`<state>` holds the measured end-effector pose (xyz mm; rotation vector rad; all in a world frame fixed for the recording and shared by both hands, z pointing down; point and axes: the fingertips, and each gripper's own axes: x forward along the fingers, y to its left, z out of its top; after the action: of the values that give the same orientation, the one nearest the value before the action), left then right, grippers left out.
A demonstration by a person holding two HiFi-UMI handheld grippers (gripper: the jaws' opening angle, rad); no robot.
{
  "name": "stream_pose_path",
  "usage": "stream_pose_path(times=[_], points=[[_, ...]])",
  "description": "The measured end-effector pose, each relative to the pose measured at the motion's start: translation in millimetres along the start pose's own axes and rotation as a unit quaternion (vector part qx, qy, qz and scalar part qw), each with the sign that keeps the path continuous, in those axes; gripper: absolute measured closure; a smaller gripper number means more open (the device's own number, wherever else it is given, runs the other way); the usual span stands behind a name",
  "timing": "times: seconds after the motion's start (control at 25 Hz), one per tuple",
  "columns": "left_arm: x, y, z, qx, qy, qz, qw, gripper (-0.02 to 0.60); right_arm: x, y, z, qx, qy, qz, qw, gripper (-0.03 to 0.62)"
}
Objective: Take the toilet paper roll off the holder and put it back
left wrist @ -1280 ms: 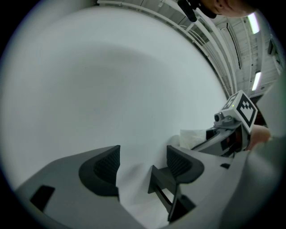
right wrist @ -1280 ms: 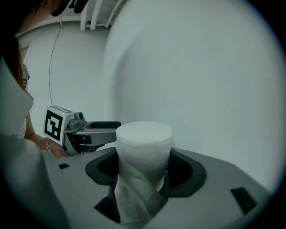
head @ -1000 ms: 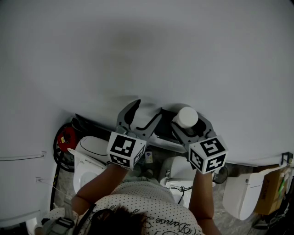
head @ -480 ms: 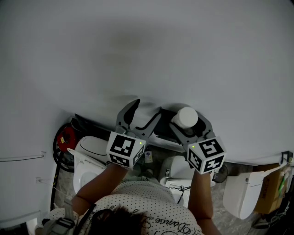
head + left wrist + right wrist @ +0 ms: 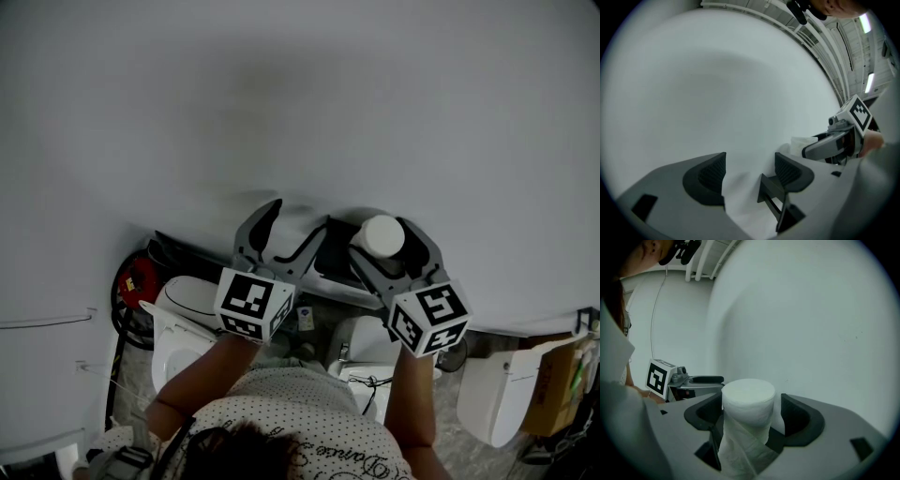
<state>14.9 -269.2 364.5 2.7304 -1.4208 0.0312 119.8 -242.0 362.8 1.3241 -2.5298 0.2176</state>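
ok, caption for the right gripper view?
Right gripper, jaws just opening, around the upright toilet paper roll; left gripper beside.

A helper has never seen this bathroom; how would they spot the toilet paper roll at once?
Start at the big white wall, then the black holder fixed to it. The toilet paper roll stands on end there between the right gripper's jaws, which have just been opening; it is the only white cylinder, a loose sheet trailing down.
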Motion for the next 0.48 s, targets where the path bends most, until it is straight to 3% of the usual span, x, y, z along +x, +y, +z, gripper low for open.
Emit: stream_pose_path(times=[0.48], points=[[-2,1,4,0.006,-0.007,0.002,1.0000,0.270,-17,-1,41,-0.015,-0.062,0.000,0.998,0.220]])
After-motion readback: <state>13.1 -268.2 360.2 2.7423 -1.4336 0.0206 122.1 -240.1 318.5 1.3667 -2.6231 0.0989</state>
